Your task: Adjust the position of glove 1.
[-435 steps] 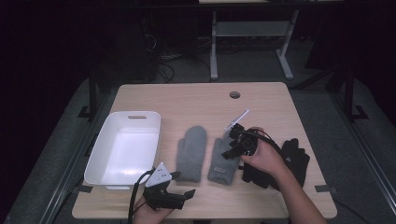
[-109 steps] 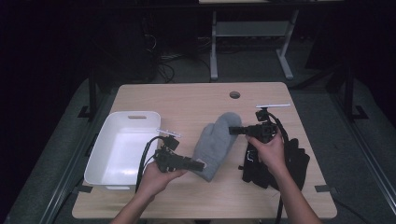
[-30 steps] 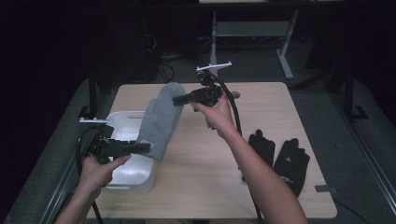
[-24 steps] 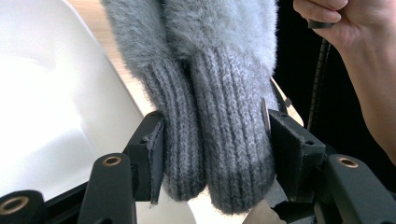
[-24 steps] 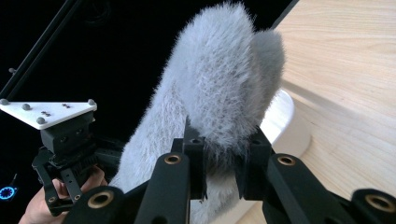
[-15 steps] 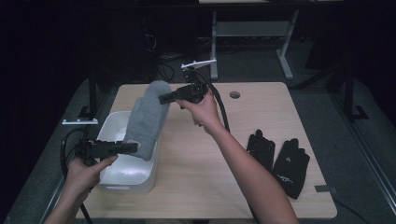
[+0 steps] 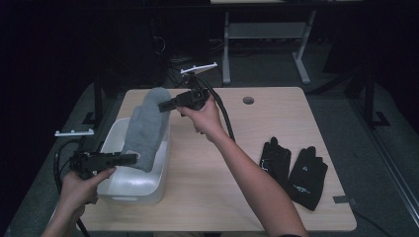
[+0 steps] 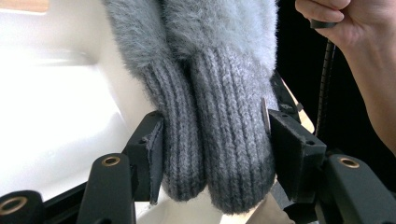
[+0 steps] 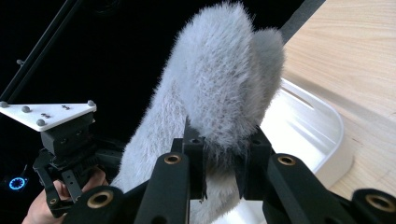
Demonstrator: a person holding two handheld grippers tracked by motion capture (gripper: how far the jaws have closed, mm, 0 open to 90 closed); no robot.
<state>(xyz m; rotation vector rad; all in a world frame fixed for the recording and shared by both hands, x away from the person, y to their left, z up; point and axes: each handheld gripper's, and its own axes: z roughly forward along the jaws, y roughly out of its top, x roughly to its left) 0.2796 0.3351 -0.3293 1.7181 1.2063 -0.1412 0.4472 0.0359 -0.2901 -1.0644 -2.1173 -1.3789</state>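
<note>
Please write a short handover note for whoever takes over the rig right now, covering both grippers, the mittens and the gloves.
Left gripper: shut on the ribbed cuffs of the grey mittens.
Right gripper: shut on the mittens' fluffy tips.
The mittens hang stretched between the two grippers, held in the air above the white bin at the table's left.
The black gloves lie flat on the table at the right, untouched.
Done: both mittens lifted together over the bin.
Left, probably: lower and release them into the bin; perhaps the gloves next.

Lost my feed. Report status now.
Left hand-held gripper shut on mitten cuffs, right hand-held gripper on the tips. Grey mittens held above white bin. Nothing in the way.
</note>
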